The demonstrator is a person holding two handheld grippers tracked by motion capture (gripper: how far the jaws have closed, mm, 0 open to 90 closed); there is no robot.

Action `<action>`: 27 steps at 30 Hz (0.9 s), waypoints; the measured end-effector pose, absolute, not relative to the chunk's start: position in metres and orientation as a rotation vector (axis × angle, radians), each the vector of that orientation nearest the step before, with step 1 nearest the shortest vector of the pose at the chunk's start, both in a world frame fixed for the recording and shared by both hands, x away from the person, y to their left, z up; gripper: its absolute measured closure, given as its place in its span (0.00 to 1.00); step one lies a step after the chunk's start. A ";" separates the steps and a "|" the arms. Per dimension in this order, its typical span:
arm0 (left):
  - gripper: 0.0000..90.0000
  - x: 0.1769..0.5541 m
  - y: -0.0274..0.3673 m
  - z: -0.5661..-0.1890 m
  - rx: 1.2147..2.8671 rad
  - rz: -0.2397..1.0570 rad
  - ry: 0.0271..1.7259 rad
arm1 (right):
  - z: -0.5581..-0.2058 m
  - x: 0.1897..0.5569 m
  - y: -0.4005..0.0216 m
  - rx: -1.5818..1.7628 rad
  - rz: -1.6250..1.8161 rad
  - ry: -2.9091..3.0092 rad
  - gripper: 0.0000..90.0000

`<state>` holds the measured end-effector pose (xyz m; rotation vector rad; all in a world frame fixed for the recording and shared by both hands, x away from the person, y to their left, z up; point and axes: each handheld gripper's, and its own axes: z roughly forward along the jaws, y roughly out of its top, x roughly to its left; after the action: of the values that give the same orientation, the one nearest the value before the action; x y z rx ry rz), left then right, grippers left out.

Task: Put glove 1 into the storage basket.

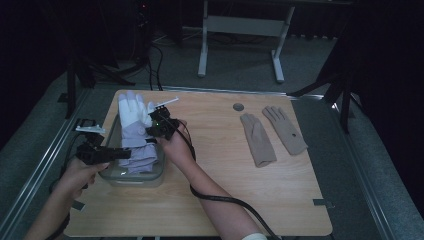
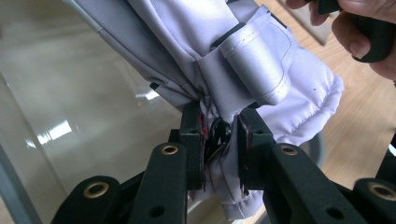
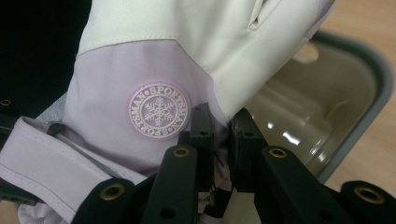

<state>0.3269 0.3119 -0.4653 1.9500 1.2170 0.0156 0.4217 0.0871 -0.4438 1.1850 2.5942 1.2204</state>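
Two padded ski gloves, white fingers w/ lilac cuffs [image 1: 136, 131], lie half in a clear plastic bin w/ grey rim [image 1: 161, 170], long axis running away from me, fingers out over the far rim. Left gripper [image 2: 221, 135] is clamped on bunched cuff fabric; right gripper [image 3: 220, 128] is pinched shut on lilac cloth by the snowflake badge [image 3: 159, 111]. Left sits nearer the cuff end, right farther up. Beyond: pair of beige knit gloves [image 1: 272, 134] on the wooden table [image 1: 210, 200], well apart.
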 end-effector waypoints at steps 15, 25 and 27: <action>0.78 0.327 0.299 -0.486 2.076 -0.018 1.282 | -0.483 0.421 0.092 1.230 1.082 2.684 0.91; 0.64 0.327 0.286 -0.487 2.178 0.031 1.304 | -0.489 0.422 0.097 1.242 0.978 2.722 0.91; 0.63 0.326 0.281 -0.488 2.215 0.069 1.302 | -0.490 0.423 0.097 1.248 0.977 2.728 0.91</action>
<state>0.3258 0.2814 -0.4877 2.2147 1.3018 0.0688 0.4227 0.0966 -0.4905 1.2482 2.7277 0.9766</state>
